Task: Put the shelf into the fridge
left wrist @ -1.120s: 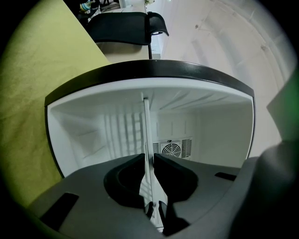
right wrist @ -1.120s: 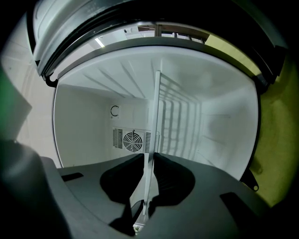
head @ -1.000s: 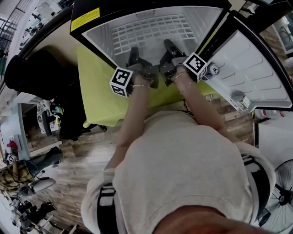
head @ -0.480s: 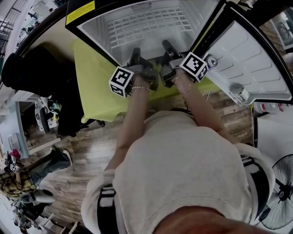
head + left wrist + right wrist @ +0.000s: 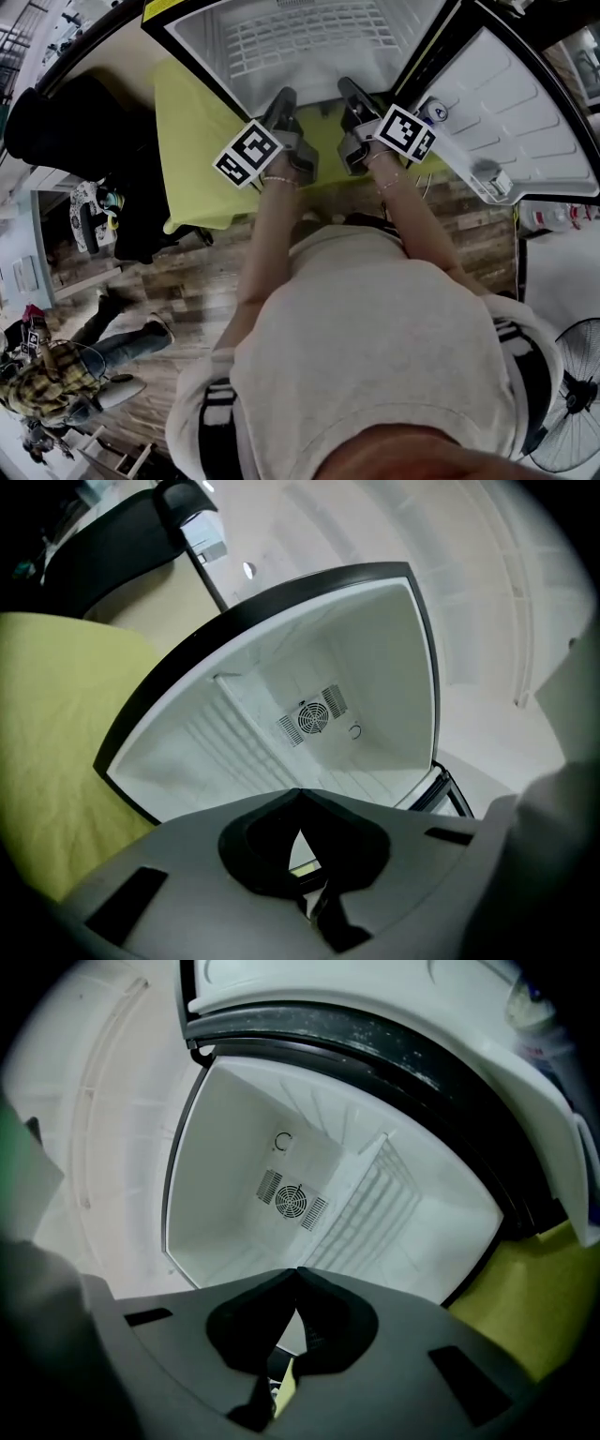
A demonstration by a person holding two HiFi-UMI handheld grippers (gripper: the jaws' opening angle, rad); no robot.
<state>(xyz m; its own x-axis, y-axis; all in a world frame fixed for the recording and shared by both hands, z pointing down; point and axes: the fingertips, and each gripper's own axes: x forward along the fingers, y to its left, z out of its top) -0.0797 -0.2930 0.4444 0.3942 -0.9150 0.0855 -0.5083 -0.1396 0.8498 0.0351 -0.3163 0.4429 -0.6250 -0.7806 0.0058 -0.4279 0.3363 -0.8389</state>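
The white wire shelf (image 5: 309, 37) lies inside the open fridge (image 5: 187, 47), spanning its white cavity. It shows as a grille along one wall in the left gripper view (image 5: 220, 733) and the right gripper view (image 5: 375, 1194), in front of the rear fan vent. My left gripper (image 5: 284, 97) and right gripper (image 5: 349, 87) are side by side at the fridge's front edge, pointing into the cavity. Both are shut, tips touching, with nothing held: left (image 5: 298, 791), right (image 5: 296, 1271). Neither touches the shelf.
The fridge door (image 5: 525, 103) stands open to the right, with a bottle (image 5: 434, 111) in its rack. A yellow-green cloth (image 5: 202, 141) lies under the fridge. A dark seat (image 5: 56, 131) is at left, a fan (image 5: 572, 412) at lower right, a person (image 5: 56, 375) at lower left.
Both grippers have shifted a little further toward the fridge opening and tilted up; the left marker cube has turned. The shelf stays in the fridge.
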